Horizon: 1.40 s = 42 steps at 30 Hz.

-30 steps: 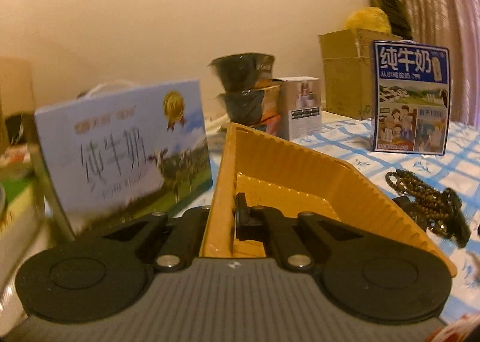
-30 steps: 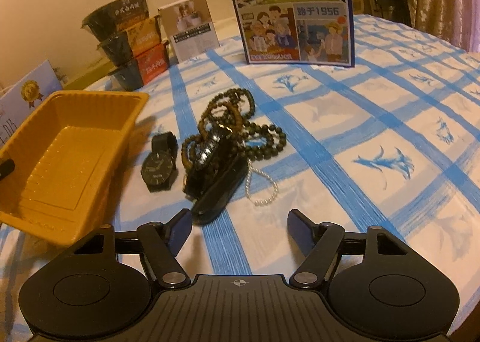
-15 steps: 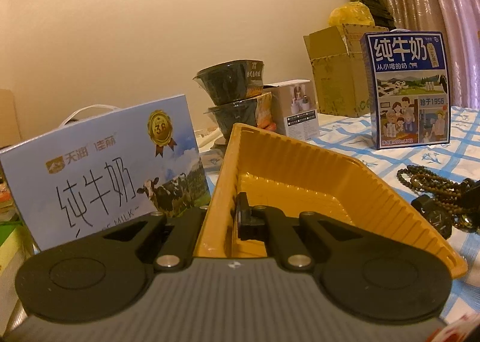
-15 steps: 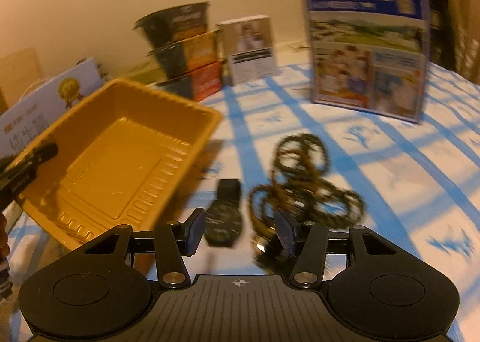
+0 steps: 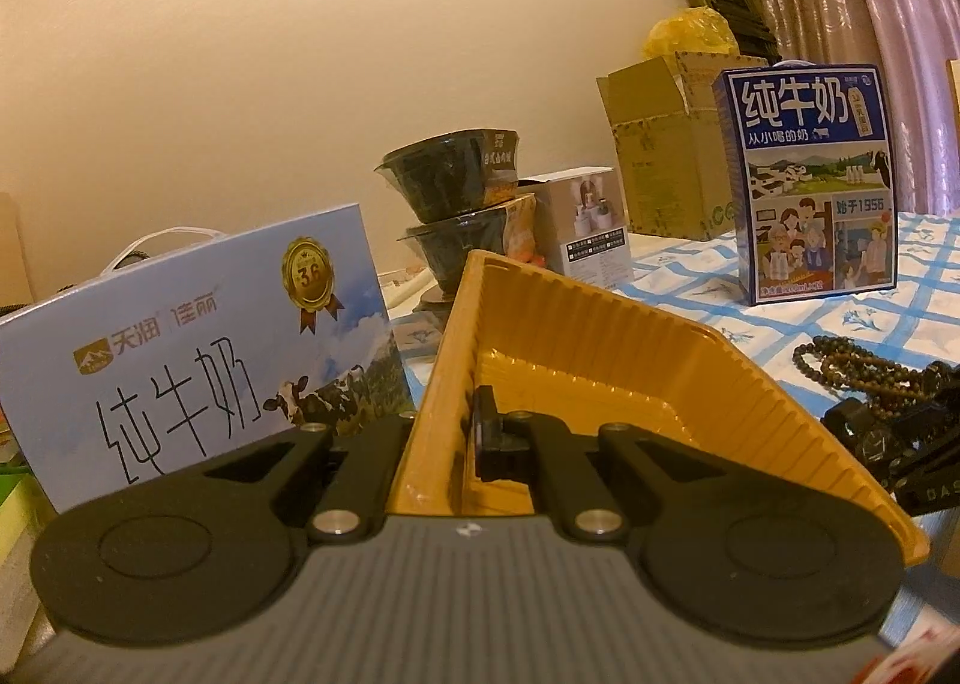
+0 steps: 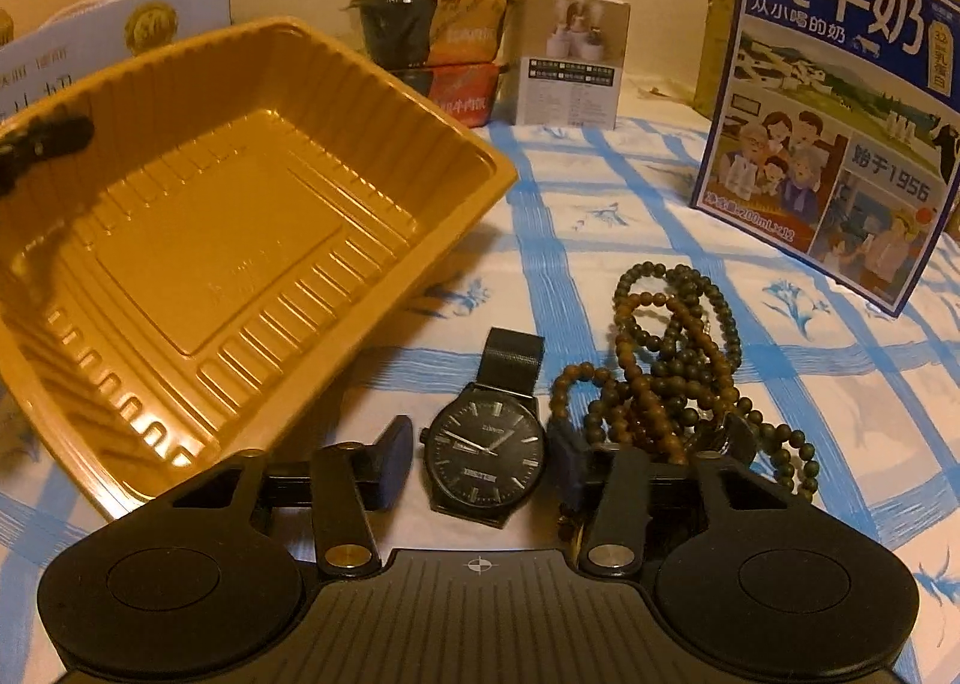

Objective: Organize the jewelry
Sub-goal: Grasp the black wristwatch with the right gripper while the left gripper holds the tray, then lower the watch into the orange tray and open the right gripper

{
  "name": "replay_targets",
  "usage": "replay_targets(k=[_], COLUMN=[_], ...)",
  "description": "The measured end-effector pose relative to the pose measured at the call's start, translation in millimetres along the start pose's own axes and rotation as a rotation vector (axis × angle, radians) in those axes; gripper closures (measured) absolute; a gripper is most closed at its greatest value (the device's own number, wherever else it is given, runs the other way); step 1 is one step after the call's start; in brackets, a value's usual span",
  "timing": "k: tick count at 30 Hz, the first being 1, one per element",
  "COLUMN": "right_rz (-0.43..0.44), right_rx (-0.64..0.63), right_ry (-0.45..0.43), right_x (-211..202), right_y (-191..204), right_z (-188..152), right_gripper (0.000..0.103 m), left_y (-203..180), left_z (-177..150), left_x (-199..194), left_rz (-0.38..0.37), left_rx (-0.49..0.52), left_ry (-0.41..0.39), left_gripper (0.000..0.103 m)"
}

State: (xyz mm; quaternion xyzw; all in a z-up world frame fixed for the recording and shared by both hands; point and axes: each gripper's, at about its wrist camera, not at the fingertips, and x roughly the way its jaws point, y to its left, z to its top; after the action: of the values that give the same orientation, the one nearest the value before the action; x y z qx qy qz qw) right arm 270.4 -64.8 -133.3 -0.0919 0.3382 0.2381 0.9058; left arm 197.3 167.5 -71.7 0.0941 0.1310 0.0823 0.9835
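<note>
I hold the yellow tray [image 5: 600,360] by its near wall with the left gripper [image 5: 447,438]: the jaws are clamped fully onto the thin plastic, one finger outside, one inside. The tray is tilted, its open face turned toward the jewelry. Compared with a second ago, the tray sits steadier in the left wrist view, and the background has settled.

The main change is on the right. A second ago the right gripper [image 6: 480,465] hung wide open behind the pile; it has since swung across and dropped toward the table. Its jaws are closing now, with the black watch [image 6: 485,453] lying face-up between them. The pads do not appear to press on the case yet, so I hold nothing there.

The watch rests on the checked tablecloth [image 6: 660,240], just beside the tray's lowered front edge. The bead strands [image 6: 666,360] lie tangled immediately to its right, touching the right-hand finger.

Judgement: the watch is the first item selected. No jewelry is in the tray, so sorting is at its start. Risk: the right-hand finger may snag beads as it closes.
</note>
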Motion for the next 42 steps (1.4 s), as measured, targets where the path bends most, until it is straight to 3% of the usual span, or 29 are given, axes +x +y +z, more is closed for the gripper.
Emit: replay_targets(k=[5, 11, 21, 32, 35, 37, 42], right_rz=[0.011, 0.062, 0.179, 0.268, 0.285, 0.296, 0.239], right_rx=[-0.009, 0.112, 0.166, 0.165, 0.151, 0.150, 0.195], right_ry=[-0.006, -0.044, -0.202, -0.050, -0.072, -0.100, -0.148], right_x=[-5, -25, -68, -18, -21, -29, -55], right_y=[-3, -16, 10, 51, 52, 50, 26], right_z=[2, 22, 64, 49, 45, 45, 41], right_gripper=[0.058, 0.059, 0.059, 0.058, 0.054, 0.040, 0.040], left_y=[-1, -2, -1, 0, -2, -3, -3], left_z=[1, 1, 1, 0, 0, 0, 0], left_x=[0, 0, -1, -2, -3, -4, -4], left_rz=[0.000, 0.003, 0.006, 0.006, 0.002, 0.008, 0.006], left_rx=[0.004, 0.004, -0.001, 0.000, -0.003, 0.004, 0.004], left_ry=[-0.004, -0.003, -0.004, -0.001, 0.003, -0.002, 0.001], left_gripper=[0.099, 0.099, 0.099, 0.099, 0.100, 0.100, 0.100])
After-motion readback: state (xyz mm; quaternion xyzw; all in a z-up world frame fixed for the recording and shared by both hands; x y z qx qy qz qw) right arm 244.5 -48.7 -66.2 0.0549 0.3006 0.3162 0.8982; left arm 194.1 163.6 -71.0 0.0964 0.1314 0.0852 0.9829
